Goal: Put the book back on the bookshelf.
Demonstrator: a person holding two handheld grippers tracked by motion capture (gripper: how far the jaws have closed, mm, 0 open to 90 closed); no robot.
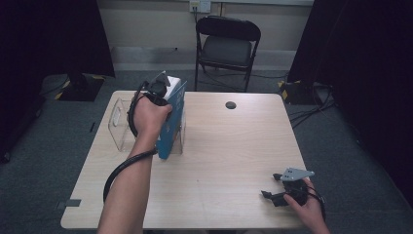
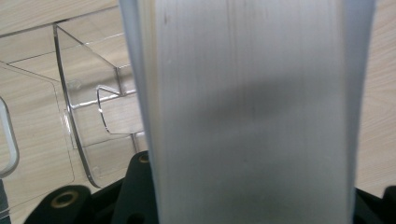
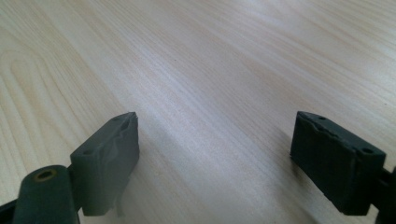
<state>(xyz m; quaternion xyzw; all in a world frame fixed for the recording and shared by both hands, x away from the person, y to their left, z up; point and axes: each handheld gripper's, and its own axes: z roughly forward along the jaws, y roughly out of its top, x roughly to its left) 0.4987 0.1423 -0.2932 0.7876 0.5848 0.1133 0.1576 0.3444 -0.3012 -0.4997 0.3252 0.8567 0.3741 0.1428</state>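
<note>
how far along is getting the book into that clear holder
Done: the left gripper has the book gripped by its top edge. In hand: it holds the book upright at the clear holder. Left: letting go. The right gripper rests open on the table.

The tabletop (image 3: 224,56) was faced in pale, smooth wood grain with a soft sheen. The stand (image 2: 88,116) was made of clear, glossy plastic. The book (image 2: 252,116) was edged with matt white paper. Matt black plastic was seen on the jaws.
</note>
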